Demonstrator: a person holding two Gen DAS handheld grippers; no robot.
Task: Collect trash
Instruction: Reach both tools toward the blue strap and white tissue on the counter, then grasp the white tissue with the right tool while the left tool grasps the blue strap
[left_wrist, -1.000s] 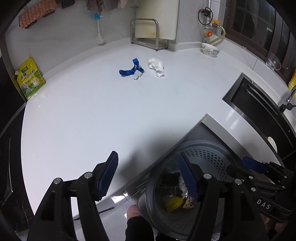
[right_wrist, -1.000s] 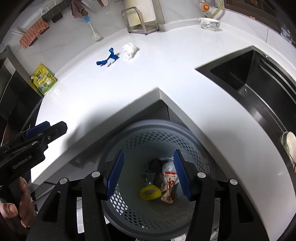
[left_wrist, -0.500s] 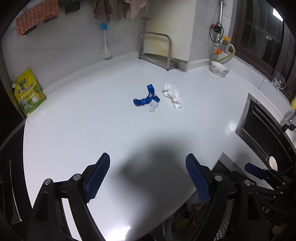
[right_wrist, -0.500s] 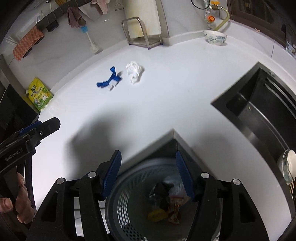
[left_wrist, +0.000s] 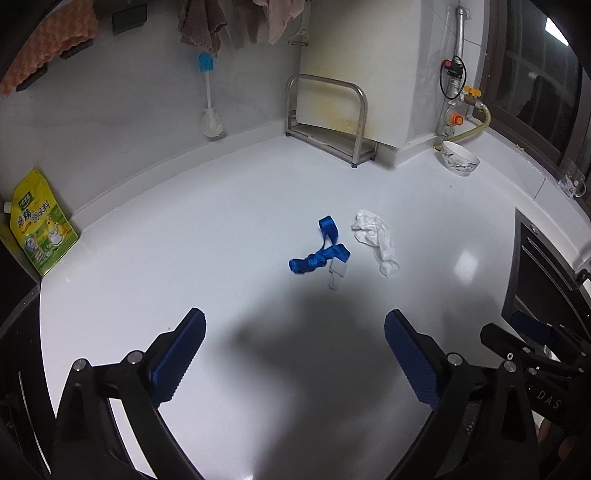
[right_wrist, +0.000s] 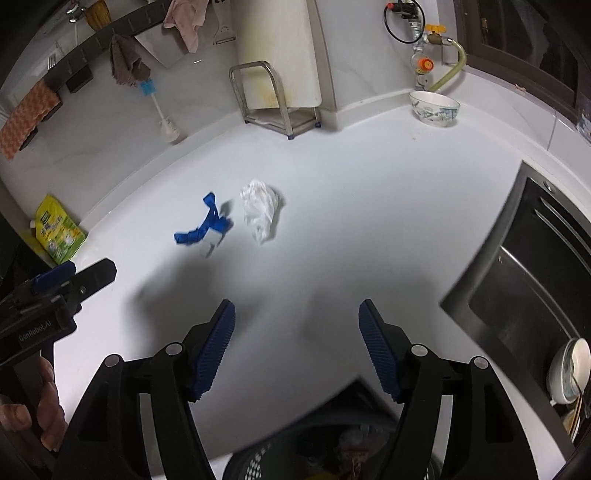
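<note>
The left gripper (left_wrist: 293, 328) hangs over the white counter (left_wrist: 184, 266) with its blue pads spread wide and nothing between them; the right gripper (right_wrist: 297, 323) is likewise splayed and empty. Ahead of both lie the two bits of trash, well clear of the fingers: a blue strap (left_wrist: 321, 251) with a small grey tag at one end, and just to its right a crumpled white tissue (left_wrist: 376, 240), the two near but seemingly not touching.

Only the right wrist view shows the perforated trash bin (right_wrist: 258, 467) below the counter's edge, with what may be wrappers inside, too blurred to name; it also shows the dark sink (right_wrist: 535, 280) more fully, with a bowl in its corner. The left wrist view takes in the yellow pouch (left_wrist: 38, 225) standing against the wall; both views show the patterned bowl (left_wrist: 460, 158) and the metal rack (left_wrist: 328, 118) at the back.
</note>
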